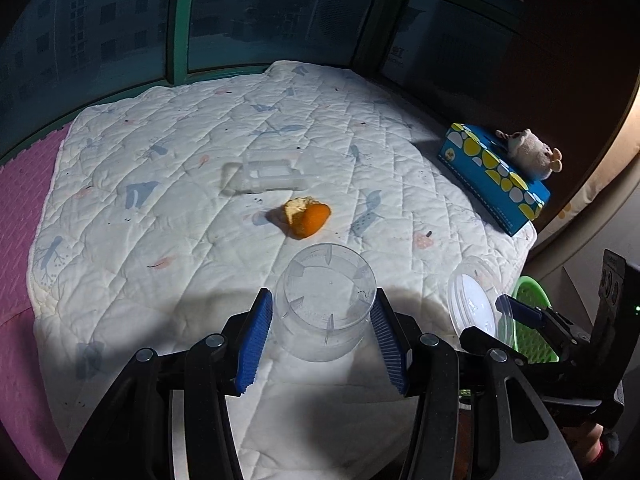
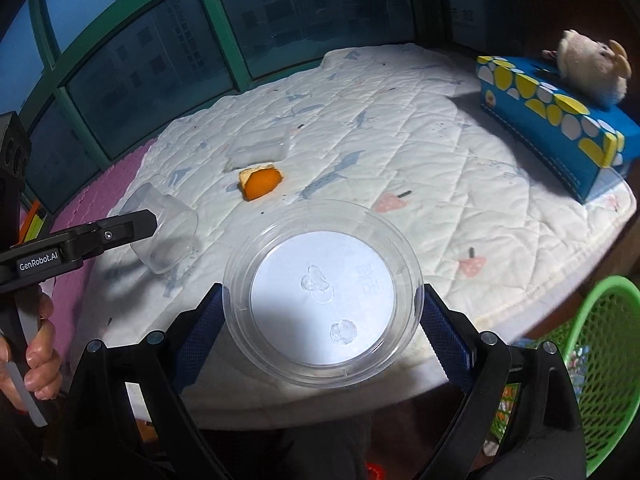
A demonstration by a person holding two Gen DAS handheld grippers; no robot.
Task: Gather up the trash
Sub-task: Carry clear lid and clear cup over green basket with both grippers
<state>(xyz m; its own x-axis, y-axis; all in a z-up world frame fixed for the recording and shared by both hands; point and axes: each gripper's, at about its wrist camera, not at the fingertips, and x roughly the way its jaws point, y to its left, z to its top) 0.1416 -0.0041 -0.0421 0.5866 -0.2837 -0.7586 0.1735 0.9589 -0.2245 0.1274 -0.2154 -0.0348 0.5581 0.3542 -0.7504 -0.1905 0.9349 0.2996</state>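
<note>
Quilted white mat (image 1: 200, 152) spread below green-framed windows (image 1: 180, 20); taken as landmark for all positions.

Blue tissue box (image 1: 494, 176) at right edge of mat, plush toy (image 1: 528, 154) lying on top of box.

Green mesh basket (image 2: 604, 360) off near-right corner of mat, below its level. Right wrist view gives open rim and wall, with coloured scraps inside (too blurred to identify); left wrist view gives only a sliver behind the other tool.

Left gripper (image 1: 322, 330) over near edge of mat, clamped on clear plastic cup (image 1: 326, 308), blue pads pressed to both sides of cup wall. Mouth of cup toward camera in left wrist view; seen side-on and tilted in right wrist view.

Right gripper (image 2: 322, 312) over near-right part of mat, closed across clear round lid (image 2: 322, 292), pads at opposite rim edges. White disc and droplets inside lid visible in right wrist view only; edge-on from left wrist.

Flattened clear plastic tray (image 1: 266, 174) near mat centre. Orange peel (image 1: 306, 218) just in front of tray, apart from it.

Hand (image 2: 38, 354) on left tool's handle, right wrist view only.
</note>
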